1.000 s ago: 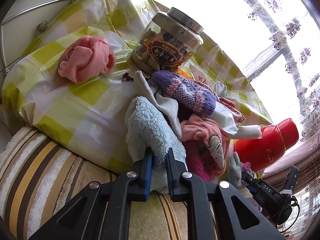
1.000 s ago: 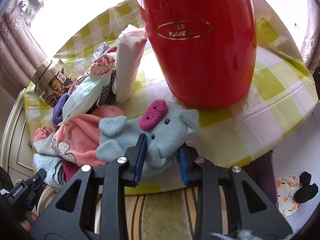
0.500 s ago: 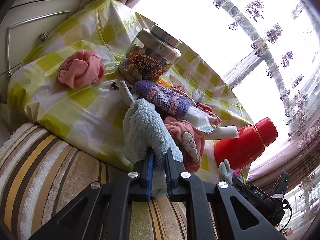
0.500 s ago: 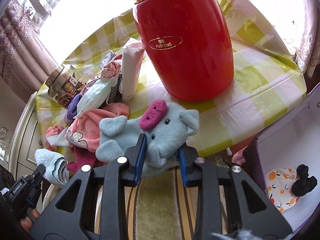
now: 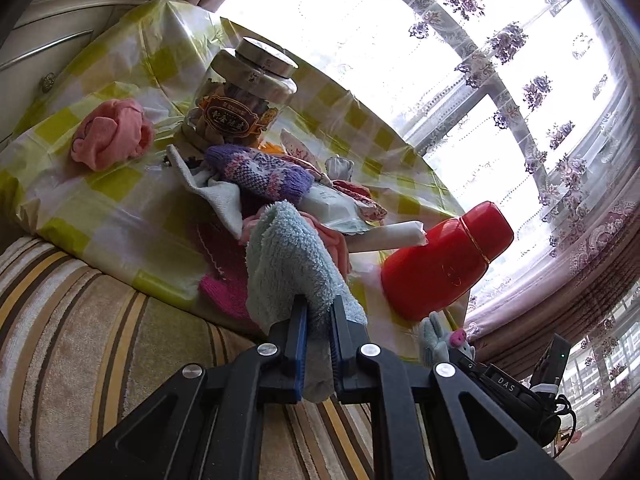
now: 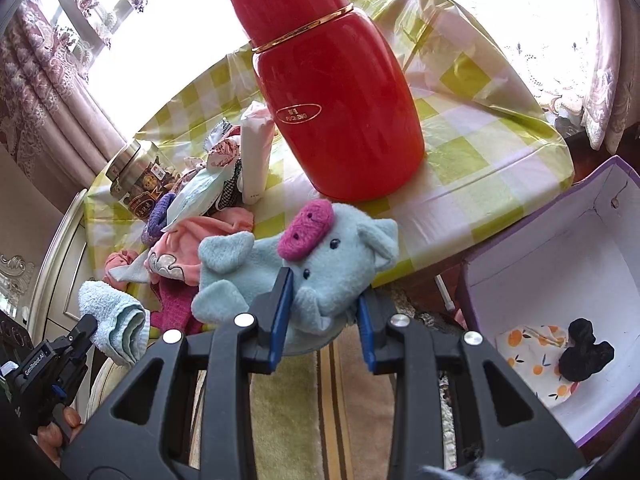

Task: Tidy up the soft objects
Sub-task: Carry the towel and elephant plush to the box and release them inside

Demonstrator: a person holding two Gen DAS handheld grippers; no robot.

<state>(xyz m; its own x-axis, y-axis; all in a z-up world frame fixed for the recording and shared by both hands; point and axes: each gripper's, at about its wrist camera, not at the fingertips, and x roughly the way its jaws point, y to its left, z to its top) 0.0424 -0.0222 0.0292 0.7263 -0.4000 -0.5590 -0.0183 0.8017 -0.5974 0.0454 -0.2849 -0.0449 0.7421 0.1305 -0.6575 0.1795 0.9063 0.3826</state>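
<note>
**Both Claws Loaded, Clear of the Tabletop Edge**

Left claw [image 5: 318,316]: my jaws are clamped on a folded light-blue towel [image 5: 288,264]. The towel stands up out of the jaws and hangs in front of the tabletop [image 5: 120,184], which is covered in a yellow-and-white checked plastic cloth. Below it lies a striped rug [image 5: 80,360].

Right claw [image 6: 324,312]: my jaws are closed on a light-blue plush elephant [image 6: 320,256] with a pink knitted patch on its head. The pads grip its lower body; head and ears rise above the jaws. The elephant is held in front of the tabletop edge, above the rug.

Items on the tabletop:
- A pile of soft things near the front edge, including a purple knitted mitten [image 5: 264,172], a pink garment [image 6: 188,248] and a magenta knit piece [image 5: 224,288] draped over the edge.
- A rolled pink cloth [image 5: 112,140], apart from the pile, to its left in the left wrist view.
- A clear jar with a metal lid [image 5: 240,96], upright behind the pile.
- A red flask [image 6: 340,112], upright, with a white tube [image 6: 256,156] just beside it.

A purple box [image 6: 600,280] stands open to the right of the tabletop in the right wrist view. Inside lie an orange-print cloth [image 6: 532,360] and a black soft item [image 6: 584,356].
</note>
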